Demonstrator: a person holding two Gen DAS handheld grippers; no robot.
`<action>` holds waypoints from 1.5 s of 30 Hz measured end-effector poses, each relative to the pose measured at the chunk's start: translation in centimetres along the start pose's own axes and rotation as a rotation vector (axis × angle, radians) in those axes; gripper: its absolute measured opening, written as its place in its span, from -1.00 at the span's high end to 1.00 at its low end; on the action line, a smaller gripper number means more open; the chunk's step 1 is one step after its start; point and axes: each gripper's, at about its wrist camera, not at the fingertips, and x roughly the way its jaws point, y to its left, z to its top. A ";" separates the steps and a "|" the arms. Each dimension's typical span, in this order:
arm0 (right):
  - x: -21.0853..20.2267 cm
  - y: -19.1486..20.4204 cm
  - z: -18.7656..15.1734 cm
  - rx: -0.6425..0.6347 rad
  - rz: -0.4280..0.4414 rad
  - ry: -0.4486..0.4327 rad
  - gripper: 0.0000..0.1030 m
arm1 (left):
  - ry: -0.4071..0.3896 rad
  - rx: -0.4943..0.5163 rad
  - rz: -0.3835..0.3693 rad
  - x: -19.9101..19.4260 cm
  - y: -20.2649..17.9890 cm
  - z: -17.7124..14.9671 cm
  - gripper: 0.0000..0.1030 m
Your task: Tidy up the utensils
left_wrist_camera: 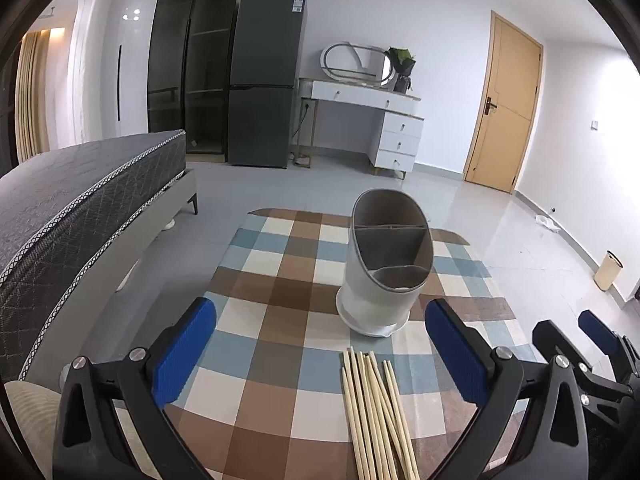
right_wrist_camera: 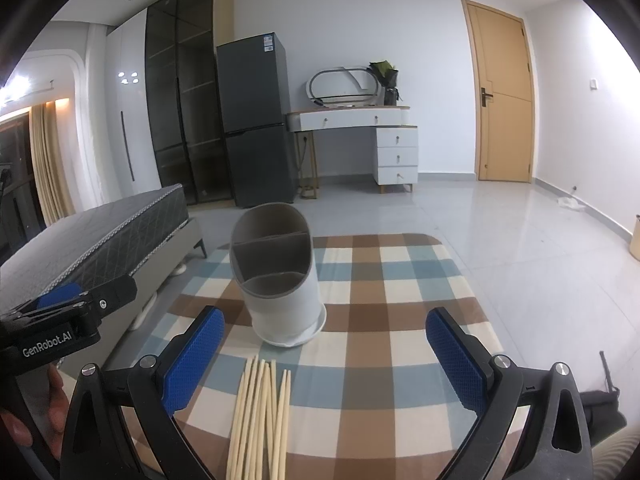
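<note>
- Plainly, in the left wrist view, the left gripper [left_wrist_camera: 320, 360] hangs wide open and empty above the near edge of the table [left_wrist_camera: 276, 280], which wears a soft checked cloth
- The chopsticks [left_wrist_camera: 376, 412], thin pale wooden rods, lie in a loose fan at the near edge, just in front of the holder [left_wrist_camera: 386, 264]; being slim and smooth, several could slip out or roll off the edge if pinched as a bunch
- The holder is a tall oval tub, white outside, grey inside, split into compartments, on a shallow dish; a knock from a finger could tip it
- In the right wrist view, the right gripper [right_wrist_camera: 324, 364] is likewise spread wide with nothing in it, over the same sticks
- The two grippers sit near each other, so they might collide when reaching
</note>
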 end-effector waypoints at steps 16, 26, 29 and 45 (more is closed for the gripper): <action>0.0 0.0 0.0 0.002 0.004 -0.007 -0.97 | 0.013 0.006 0.018 -0.1 -0.2 0.1 -0.97; 0.0 0.2 0.0 -0.001 0.015 -0.011 -0.97 | 0.009 -0.002 0.016 -0.2 0.0 0.2 -0.97; 0.0 0.3 -0.1 -0.001 0.015 -0.012 -0.97 | 0.008 -0.004 0.018 -0.2 0.1 0.3 -0.97; -0.2 0.4 -0.1 -0.011 0.032 -0.014 -0.97 | 0.025 0.001 0.029 0.1 0.2 0.3 -0.97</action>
